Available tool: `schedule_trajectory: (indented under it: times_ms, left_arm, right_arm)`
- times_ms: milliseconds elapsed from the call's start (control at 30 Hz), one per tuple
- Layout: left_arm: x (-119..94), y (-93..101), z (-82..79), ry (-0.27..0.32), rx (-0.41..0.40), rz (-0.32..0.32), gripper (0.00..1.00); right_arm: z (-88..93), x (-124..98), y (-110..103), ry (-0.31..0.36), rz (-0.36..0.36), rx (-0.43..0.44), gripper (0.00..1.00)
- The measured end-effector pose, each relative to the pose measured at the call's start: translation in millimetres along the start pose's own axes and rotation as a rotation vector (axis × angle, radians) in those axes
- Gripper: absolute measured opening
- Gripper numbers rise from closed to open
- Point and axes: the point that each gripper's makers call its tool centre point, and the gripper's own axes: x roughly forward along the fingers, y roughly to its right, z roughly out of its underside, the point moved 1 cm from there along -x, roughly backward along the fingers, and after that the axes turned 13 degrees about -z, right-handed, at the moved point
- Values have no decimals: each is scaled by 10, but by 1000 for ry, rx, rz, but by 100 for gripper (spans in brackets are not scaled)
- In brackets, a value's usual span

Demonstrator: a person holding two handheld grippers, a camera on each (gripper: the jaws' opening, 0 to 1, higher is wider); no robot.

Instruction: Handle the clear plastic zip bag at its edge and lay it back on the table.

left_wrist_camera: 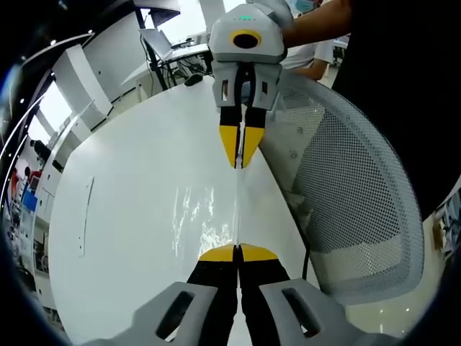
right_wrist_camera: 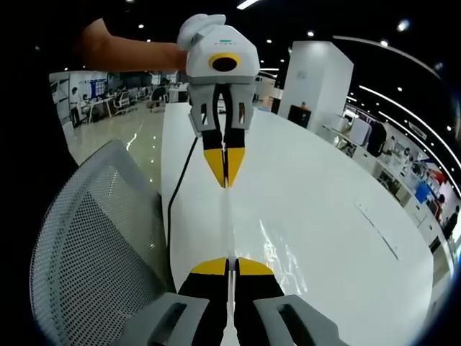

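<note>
Clear plastic zip bag (left_wrist_camera: 209,216) was stretched edge-on between both tools, just above the white table (left_wrist_camera: 122,216). Left gripper (left_wrist_camera: 238,251) was clenched on one end of the edge, right gripper (right_wrist_camera: 231,264) clenched on the other; each also showed facing the opposing camera. Judgement: keep the edge taut and level, lower both ends together, let go only once the film rests flat, clear of the table rim by the mesh chair (left_wrist_camera: 360,202). Bag looked empty; only glare was visible through it.
</note>
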Motion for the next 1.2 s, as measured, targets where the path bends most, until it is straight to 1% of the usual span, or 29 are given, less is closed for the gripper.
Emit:
schedule_trajectory:
  times_ms: [367,700,1200]
  left_arm:
    - [-4,12,4,-4,1,5,0]
    - [-6,0,-6,-1,-4,1,0]
    - [-13,-42,43,3,-17,-10,0]
  right_arm:
    - [7,0,-30,-1,-3,7,0]
    - [9,-9,-16,0,-2,9,0]
    - [34,-20,12,-2,-1,14,0]
